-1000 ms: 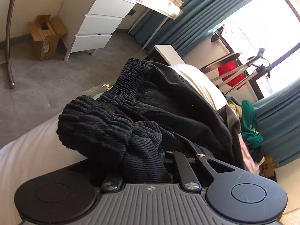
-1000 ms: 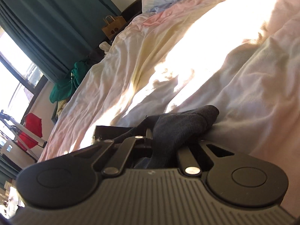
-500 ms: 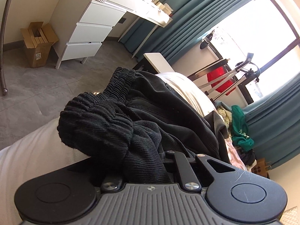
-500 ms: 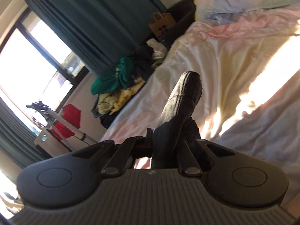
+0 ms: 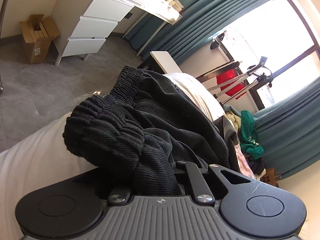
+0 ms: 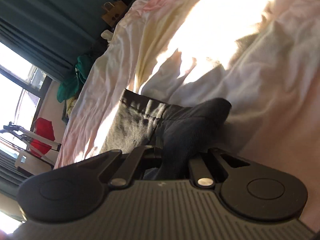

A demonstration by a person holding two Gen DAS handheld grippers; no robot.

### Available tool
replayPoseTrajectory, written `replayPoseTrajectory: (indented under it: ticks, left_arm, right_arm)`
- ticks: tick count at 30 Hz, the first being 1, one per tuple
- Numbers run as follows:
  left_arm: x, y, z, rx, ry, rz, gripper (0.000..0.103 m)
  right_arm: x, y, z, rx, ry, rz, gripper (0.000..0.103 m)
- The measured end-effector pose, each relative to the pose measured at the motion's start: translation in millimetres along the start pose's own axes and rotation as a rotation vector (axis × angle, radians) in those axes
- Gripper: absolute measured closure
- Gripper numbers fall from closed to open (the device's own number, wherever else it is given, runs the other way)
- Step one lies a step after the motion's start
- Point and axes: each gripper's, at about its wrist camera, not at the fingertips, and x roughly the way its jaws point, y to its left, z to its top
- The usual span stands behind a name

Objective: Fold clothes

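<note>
Black corduroy trousers with a gathered elastic waistband lie on the bed. My left gripper is shut on a bunched part of the waistband end; the cloth hides its fingertips. In the right wrist view my right gripper is shut on a dark fold of the same trousers, low over the sheet. A flat grey-looking part of the trousers lies just left of it.
The bed has a pale crumpled sheet in strong sunlight. A white drawer unit, a cardboard box and grey floor lie beyond the bed edge. Teal curtains, a drying rack with a red item and a clothes pile stand by the window.
My right gripper, which had lifted its fold high half a second ago, has come back down near the sheet. The left gripper has barely moved and keeps its hold.
</note>
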Motion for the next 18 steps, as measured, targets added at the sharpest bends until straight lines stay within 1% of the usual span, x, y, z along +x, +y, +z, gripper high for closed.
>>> replayPoseTrajectory:
  ticks: [2,4,7,8,9,10,11,12,13,14,15,16,17,18]
  left_arm:
    - [3,-4,0,0.023,0.013,0.018,0.094]
    - [4,-5,-1,0.037,0.027,0.020,0.092]
    - [4,-6,-4,0.056,0.057,0.014,0.084]
    - [3,-7,-5,0.065,0.069,0.011,0.077]
    - [3,-7,-6,0.075,0.081,0.008,0.070]
    - [2,-9,-8,0.095,0.095,0.010,0.067]
    - [1,-13,-10,0.124,0.111,0.018,0.060]
    - [-1,-17,-13,0.155,0.122,0.035,0.054]
    - [-2,-21,-16,0.186,0.131,0.054,0.052]
    - [-6,-26,-20,0.220,0.128,0.091,0.037]
    - [-12,-29,-25,0.247,0.095,0.122,0.015]
    - [-19,-31,-29,0.272,0.054,0.149,0.007]
    - [-24,-30,-29,0.272,0.038,0.149,0.000]
    - [-28,-28,-28,0.263,0.031,0.140,0.000]
  right_arm:
    - [1,-4,-2,0.045,0.026,-0.004,0.097]
    - [-1,8,-2,-0.009,0.018,-0.015,0.095]
    - [-8,20,-7,-0.084,0.008,-0.030,0.092]
    - [-13,23,-9,-0.099,-0.002,-0.028,0.086]
    - [-19,26,-11,-0.114,-0.011,-0.025,0.070]
    - [-24,29,-14,-0.130,-0.020,-0.023,0.060]
    - [-29,32,-16,-0.145,-0.029,-0.020,0.044]
    - [-35,35,-18,-0.161,-0.038,-0.018,0.035]
    - [-40,38,-20,-0.177,-0.049,-0.016,0.032]
    - [-47,46,-23,-0.214,-0.070,-0.017,0.027]
    - [-54,54,-26,-0.249,-0.092,-0.019,0.027]
    - [-59,61,-30,-0.274,-0.107,-0.025,0.027]
    - [-65,67,-33,-0.298,-0.121,-0.031,0.027]
    - [-70,74,-38,-0.321,-0.125,-0.025,0.027]
